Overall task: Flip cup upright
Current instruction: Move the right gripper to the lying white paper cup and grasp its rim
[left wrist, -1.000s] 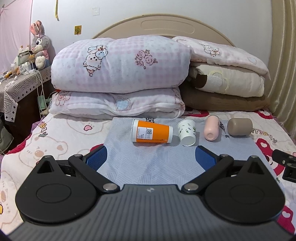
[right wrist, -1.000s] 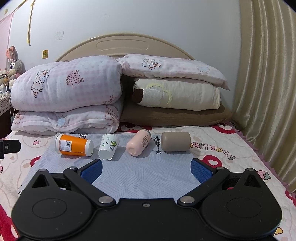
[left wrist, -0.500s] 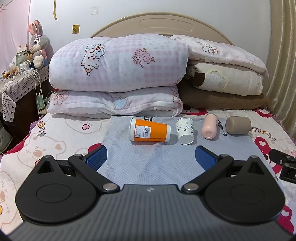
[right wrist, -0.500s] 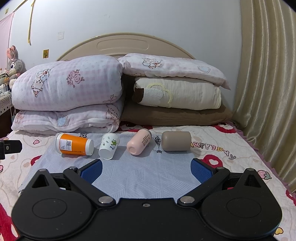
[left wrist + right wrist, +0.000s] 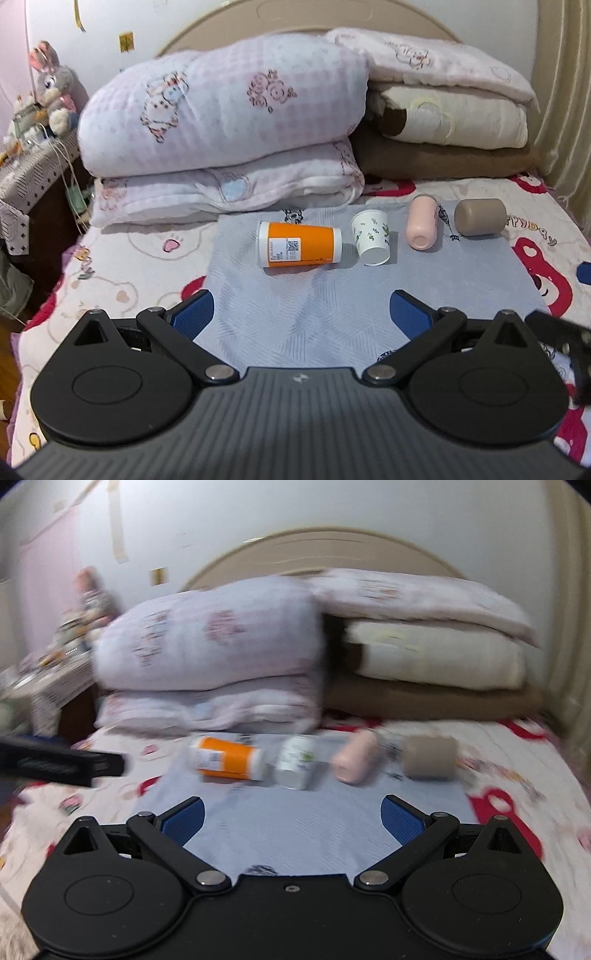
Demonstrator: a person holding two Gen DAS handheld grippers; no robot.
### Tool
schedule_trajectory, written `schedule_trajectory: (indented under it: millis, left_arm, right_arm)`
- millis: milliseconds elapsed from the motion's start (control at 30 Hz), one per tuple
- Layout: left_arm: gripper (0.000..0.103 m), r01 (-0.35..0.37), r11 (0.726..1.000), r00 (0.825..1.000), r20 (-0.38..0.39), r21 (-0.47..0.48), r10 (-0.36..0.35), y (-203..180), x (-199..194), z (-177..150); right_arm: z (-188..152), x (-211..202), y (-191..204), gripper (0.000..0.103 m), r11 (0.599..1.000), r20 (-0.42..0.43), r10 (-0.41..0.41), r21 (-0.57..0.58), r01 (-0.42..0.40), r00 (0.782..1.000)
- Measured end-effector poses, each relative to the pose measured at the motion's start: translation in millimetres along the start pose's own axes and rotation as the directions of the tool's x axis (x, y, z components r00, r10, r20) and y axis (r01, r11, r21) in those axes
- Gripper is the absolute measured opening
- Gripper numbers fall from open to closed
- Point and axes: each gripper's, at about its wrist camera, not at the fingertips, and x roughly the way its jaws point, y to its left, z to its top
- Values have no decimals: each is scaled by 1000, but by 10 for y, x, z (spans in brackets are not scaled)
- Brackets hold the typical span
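Several cups lie on their sides in a row on a grey-blue cloth [image 5: 314, 302] on the bed: an orange cup [image 5: 301, 248], a small white cup with a leaf print [image 5: 371, 236], a pink cup [image 5: 423, 222] and a taupe cup [image 5: 479, 216]. My left gripper [image 5: 302, 312] is open and empty, short of the orange and white cups. My right gripper [image 5: 291, 816] is open and empty, also short of the row; its view is blurred and shows the orange cup [image 5: 227, 758], white cup [image 5: 295, 762], pink cup [image 5: 356, 760] and taupe cup [image 5: 430, 757].
Stacked pillows and folded quilts [image 5: 229, 122] stand right behind the cups against the headboard. A bedside table with a plush rabbit [image 5: 51, 88] is at the left. The right gripper's body [image 5: 561, 343] shows at the left view's right edge; the left gripper [image 5: 59, 762] shows at the right view's left.
Both grippers have moved forward toward the cups, which look larger now. The right gripper has swung left and its view is blurred. The cups have not moved.
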Motion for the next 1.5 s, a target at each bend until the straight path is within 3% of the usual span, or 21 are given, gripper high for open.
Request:
schedule_trajectory:
  millis: [133,300,667,767,967,1300,1433,1500]
  left_arm:
    - [103,81,996,996,-42,-32,-83,52,304,161]
    - [103,131,990,989,-58,-57,-134,-3,666,338]
    - [101,188,958,970,-114,-215,-216,-83,1580,352]
    - [101,171,965,971,-135,-197,-199,-104,1786,312]
    - [99,215,947,962,-113,-240,-247,-64,2113,228]
    - [96,295,882,932,-93,-368,-350,91,2534,24]
    - [95,300,860,927,-87,-412,-365,165,2580,-29]
    - [95,299,847,926,-81,-439,-368,228,2597,-55]
  right_arm:
    - [165,167,50,103,991,-12,117,-62,-117,993]
    - [297,581,41,103,971,-120,187,-126,-202,975]
    - [196,1497,-166,103,960,-101,253,-99,-263,962]
    - [162,1757,-142,102,950,-121,273,-125,-288,954]
    - [65,2291,-108,102,954,-194,256,-106,-279,947]
    - [-54,2811,-142,99,970,-157,137,-179,-165,978]
    - [-137,3000,-26,98,917,-132,40,-389,-88,990]
    - [-158,3079,-47,98,920,-130,25,-384,-74,991]
